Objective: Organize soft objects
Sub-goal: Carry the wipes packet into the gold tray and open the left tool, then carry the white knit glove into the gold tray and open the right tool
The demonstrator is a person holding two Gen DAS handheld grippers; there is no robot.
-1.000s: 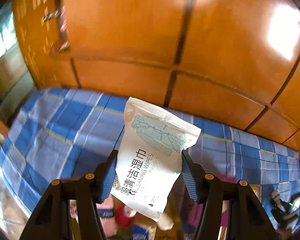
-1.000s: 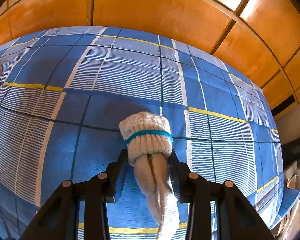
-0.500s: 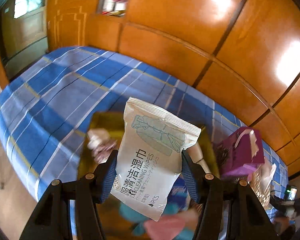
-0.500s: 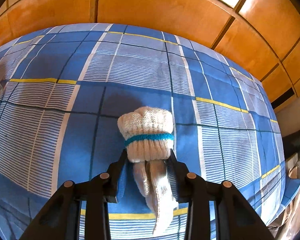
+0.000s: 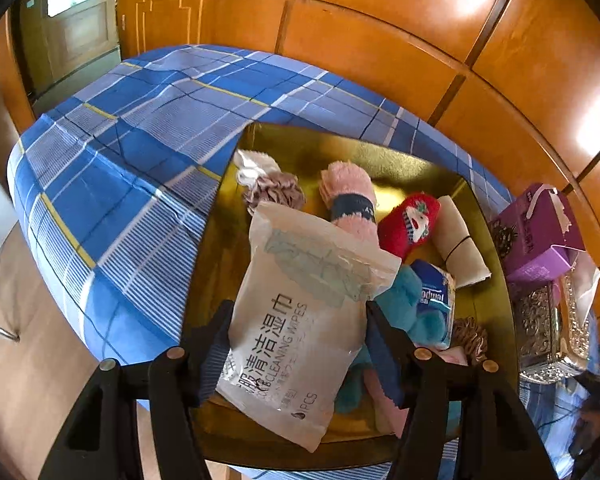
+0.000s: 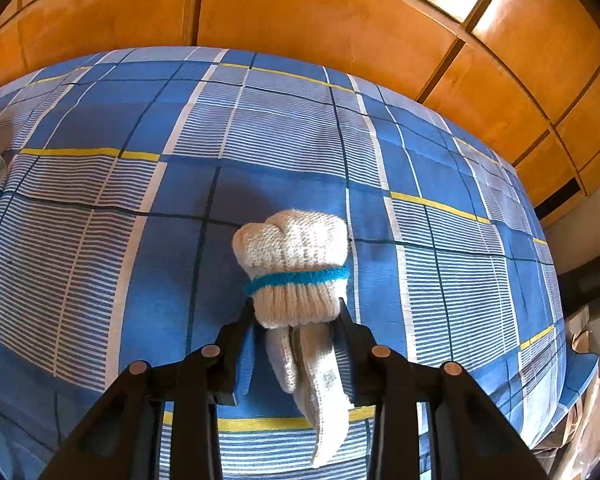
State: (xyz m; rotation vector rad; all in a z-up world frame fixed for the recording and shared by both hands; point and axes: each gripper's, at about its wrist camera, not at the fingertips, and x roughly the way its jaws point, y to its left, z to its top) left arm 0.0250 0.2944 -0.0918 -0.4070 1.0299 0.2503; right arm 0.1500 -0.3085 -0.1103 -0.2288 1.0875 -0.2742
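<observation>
Blue plaid cloth (image 5: 112, 184) is covering the bed as the left gripper (image 5: 296, 332) is pinching a white pack of cleaning wipes (image 5: 300, 320) above a gold tray (image 5: 340, 152). Lying in the tray are a beige scrunchie (image 5: 274, 194), a pink rolled sock (image 5: 350, 196), a red sock (image 5: 410, 224), a cream roll (image 5: 458, 240) and a teal plush (image 5: 404, 304). A purple box (image 5: 540, 232) is standing just beside the tray. Further right, the right gripper (image 6: 298, 316) is squeezing a cream knitted sock bundle (image 6: 294, 264) with a blue band, above the cloth.
</observation>
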